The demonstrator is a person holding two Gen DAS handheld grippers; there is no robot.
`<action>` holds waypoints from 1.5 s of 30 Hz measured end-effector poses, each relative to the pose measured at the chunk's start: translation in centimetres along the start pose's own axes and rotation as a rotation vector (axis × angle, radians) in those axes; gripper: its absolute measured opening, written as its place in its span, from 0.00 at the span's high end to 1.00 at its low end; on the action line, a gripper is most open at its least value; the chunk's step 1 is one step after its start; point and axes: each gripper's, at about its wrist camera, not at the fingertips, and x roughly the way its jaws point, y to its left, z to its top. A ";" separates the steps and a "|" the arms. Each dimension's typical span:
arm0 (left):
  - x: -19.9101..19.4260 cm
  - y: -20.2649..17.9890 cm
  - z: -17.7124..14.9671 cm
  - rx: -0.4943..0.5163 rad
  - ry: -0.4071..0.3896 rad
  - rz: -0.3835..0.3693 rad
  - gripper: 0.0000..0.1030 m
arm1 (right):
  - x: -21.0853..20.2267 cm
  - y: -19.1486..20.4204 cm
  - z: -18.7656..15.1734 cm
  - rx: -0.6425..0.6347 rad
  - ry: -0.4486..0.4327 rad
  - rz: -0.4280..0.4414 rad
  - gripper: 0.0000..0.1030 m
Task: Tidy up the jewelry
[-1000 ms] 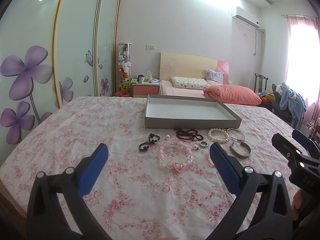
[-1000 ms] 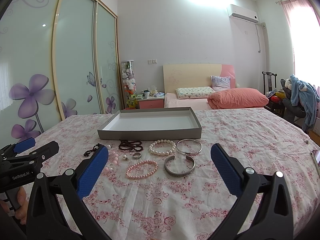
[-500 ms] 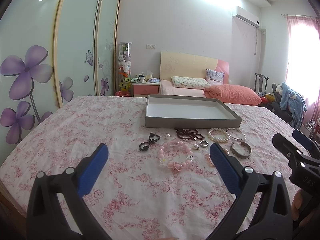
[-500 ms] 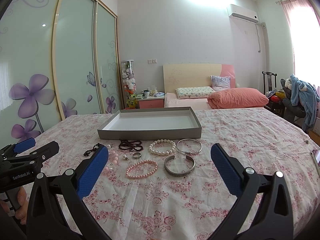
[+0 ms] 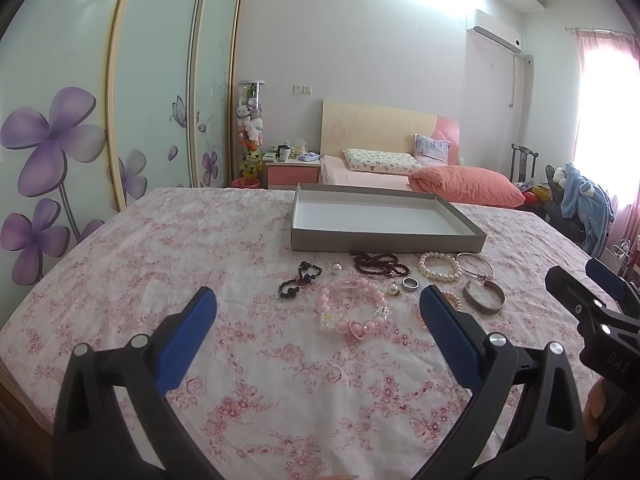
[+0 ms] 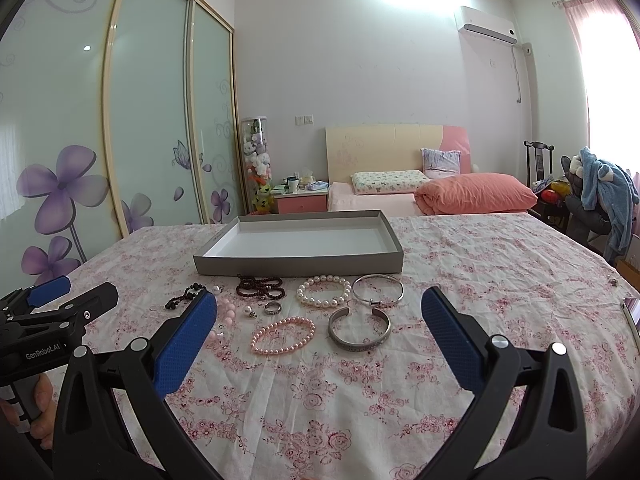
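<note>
Both the left gripper (image 5: 316,322) and right gripper (image 6: 318,322) hover with fingers spread and empty, so snatching the pink pearl bracelet (image 6: 283,335) just ahead could snag the floral cloth (image 6: 480,280).

You see a gray tray (image 6: 298,267) lying flat. Near it lie a pearl bracelet (image 6: 323,291), silver cuff (image 6: 359,330) and pink beads (image 6: 283,335).

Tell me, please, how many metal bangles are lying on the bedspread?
2: a thin closed bangle right of the white pearl bracelet, and a wide open cuff nearer the camera, beside the pink bead bracelet.
</note>
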 end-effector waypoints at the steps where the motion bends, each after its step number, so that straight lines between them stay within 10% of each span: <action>1: 0.2 0.0 -0.1 0.001 0.005 0.001 0.04 | 0.2 -0.1 -0.2 0.001 0.005 -0.001 0.02; 22: 9.2 -0.3 1.2 0.056 0.363 -0.064 0.04 | 10.2 -3.5 -1.0 0.052 0.462 -0.076 0.02; 28: 11.2 -0.3 1.0 0.054 0.426 -0.066 0.04 | 12.6 -3.1 -2.0 0.029 0.571 -0.081 0.18; 37: 12.9 0.0 1.5 0.038 0.460 -0.063 0.05 | 14.7 -2.2 -1.4 -0.006 0.579 -0.103 0.30; 45: 14.6 0.3 1.5 0.008 0.501 -0.061 0.26 | 14.8 -2.4 -1.1 0.007 0.574 -0.081 0.35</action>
